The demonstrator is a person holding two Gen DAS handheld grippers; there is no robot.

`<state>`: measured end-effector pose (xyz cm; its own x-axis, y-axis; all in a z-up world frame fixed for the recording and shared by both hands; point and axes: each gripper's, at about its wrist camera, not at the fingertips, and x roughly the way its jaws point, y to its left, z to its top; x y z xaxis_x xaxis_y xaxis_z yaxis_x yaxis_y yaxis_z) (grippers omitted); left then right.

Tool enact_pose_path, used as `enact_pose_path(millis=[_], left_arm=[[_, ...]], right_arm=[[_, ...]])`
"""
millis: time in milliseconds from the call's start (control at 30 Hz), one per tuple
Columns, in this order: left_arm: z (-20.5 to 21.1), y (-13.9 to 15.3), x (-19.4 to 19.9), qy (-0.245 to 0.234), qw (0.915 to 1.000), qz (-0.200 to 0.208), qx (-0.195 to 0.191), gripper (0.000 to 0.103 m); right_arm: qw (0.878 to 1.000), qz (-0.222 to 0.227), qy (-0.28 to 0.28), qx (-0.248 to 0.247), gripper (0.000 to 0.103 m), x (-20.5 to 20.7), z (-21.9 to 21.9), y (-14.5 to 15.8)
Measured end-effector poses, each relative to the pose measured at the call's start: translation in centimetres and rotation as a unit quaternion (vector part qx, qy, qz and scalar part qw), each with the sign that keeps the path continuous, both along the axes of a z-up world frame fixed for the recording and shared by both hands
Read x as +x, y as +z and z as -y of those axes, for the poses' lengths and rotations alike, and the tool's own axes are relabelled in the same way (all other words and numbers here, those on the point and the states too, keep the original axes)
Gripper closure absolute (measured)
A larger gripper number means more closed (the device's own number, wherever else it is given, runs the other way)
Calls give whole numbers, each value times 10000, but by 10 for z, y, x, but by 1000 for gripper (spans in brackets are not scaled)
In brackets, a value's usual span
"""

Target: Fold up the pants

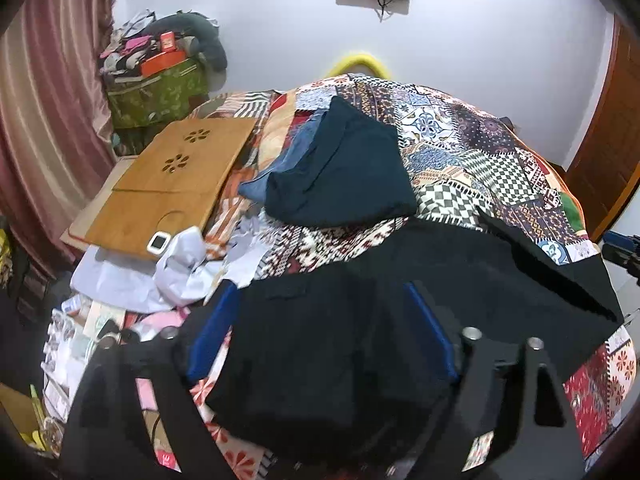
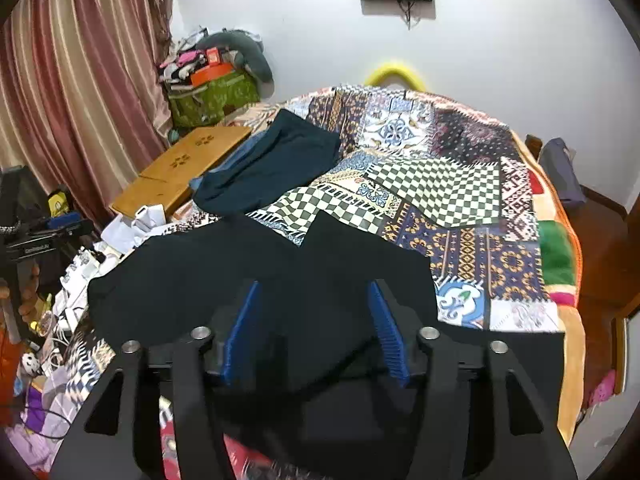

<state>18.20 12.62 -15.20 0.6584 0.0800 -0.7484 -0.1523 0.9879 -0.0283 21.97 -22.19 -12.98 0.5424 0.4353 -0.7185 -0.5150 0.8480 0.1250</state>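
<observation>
Black pants (image 2: 248, 272) are spread across the lower centre of both views, on a patchwork bedspread (image 2: 472, 208). The left gripper (image 1: 320, 328) and right gripper (image 2: 314, 320) are both seen open, blue pads straddling the fabric.

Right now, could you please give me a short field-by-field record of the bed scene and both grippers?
surface: patchwork bedspread
task item: black pants, spread at the near edge of the bed
other clothing: dark teal garment lying farther back, over a blue one
beside bed: wooden lap tray
left gripper: open, pants fabric between its fingers
right gripper: open, over the pants
</observation>
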Motion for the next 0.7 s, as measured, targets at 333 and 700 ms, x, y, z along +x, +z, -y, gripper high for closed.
enact_pose_path(millis=[333,700], left_arm=[[29,-28,60,-435,9983,-379,92,14],[48,-63,90,-738,9948,-677,171,14]], right_arm=[[9937,-972,418,-372,44,82,-49,-38],[9803,-1708,402,-903,50,148,-95,-108]])
